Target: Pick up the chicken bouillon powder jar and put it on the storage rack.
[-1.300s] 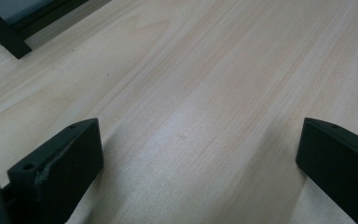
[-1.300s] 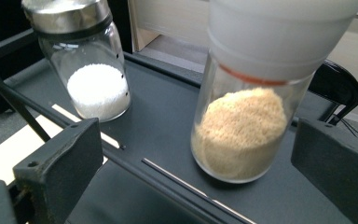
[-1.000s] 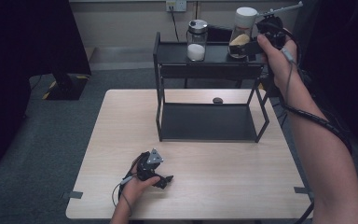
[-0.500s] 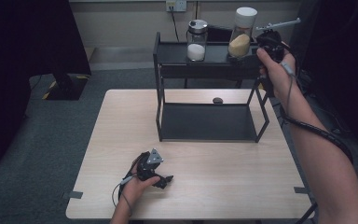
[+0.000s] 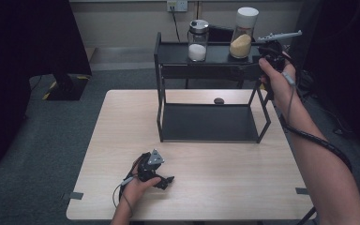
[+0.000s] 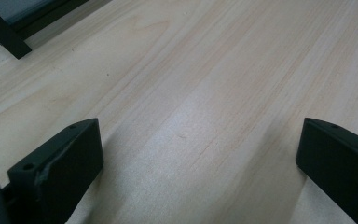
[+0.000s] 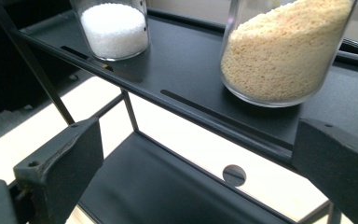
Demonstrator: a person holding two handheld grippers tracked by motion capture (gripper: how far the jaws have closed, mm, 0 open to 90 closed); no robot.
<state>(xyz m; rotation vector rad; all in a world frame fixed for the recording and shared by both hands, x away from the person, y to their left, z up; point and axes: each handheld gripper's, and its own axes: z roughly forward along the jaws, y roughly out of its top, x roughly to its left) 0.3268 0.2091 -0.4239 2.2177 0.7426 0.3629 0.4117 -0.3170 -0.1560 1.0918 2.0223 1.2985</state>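
— Two jars stand on the top shelf of the black rack (image 5: 168, 63): a glass shaker (image 5: 198, 40) with a metal cap and white grains, and a taller jar (image 5: 243, 33) with a white lid and tan granules.

— And the tools?

— The right gripper (image 5: 268, 50) is held up just beside the taller jar, jaws spread wide, nothing between them. The left gripper (image 5: 157, 172) rests low on the wooden table (image 5: 215, 173), jaws also spread, empty. A small dark disc (image 5: 219, 100) lies on the table behind the rack.

Two jars (image 5: 198, 40) stand side by side on the shelf rack's (image 5: 211, 123) top tier.
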